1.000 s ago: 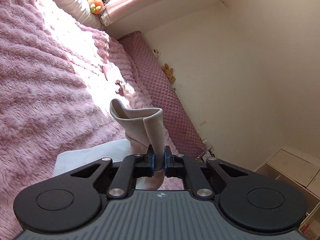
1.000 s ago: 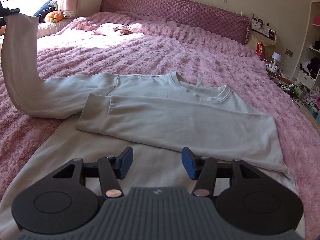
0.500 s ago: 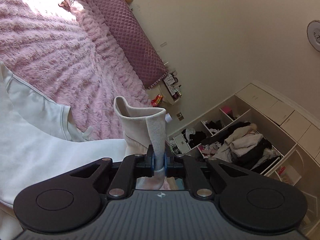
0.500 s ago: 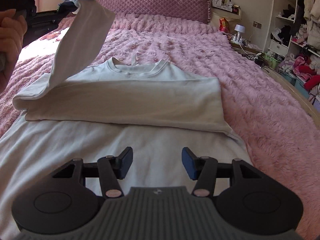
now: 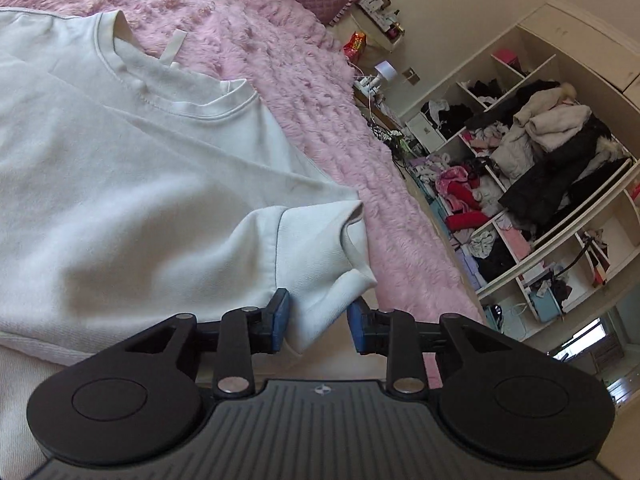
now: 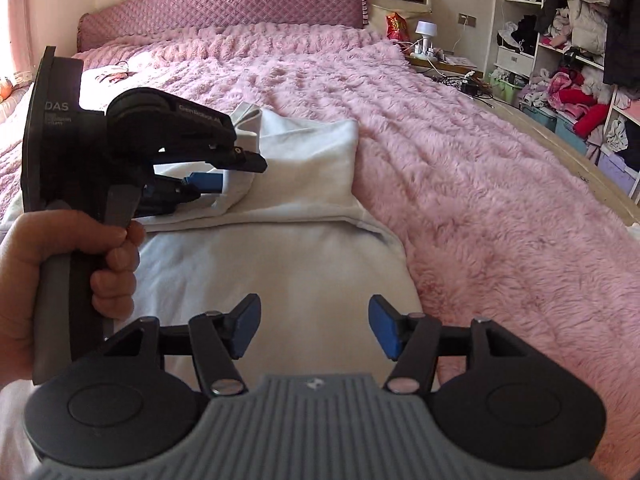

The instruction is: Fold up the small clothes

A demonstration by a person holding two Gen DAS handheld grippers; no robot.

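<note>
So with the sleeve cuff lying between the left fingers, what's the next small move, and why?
Probably draw the left gripper back off the ribbed cuff. Its fingers are opening, the cuff sits loosely between them, and the sleeve already lies across the white cotton sweatshirt on the fluffy pink bedspread.

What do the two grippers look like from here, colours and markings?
Both the left gripper and right gripper have black linkage arms with silver pivot pins, blue pads, round black discs and a ribbed grey base. The left's side carries small pale lettering. No sleeve shows.
</note>
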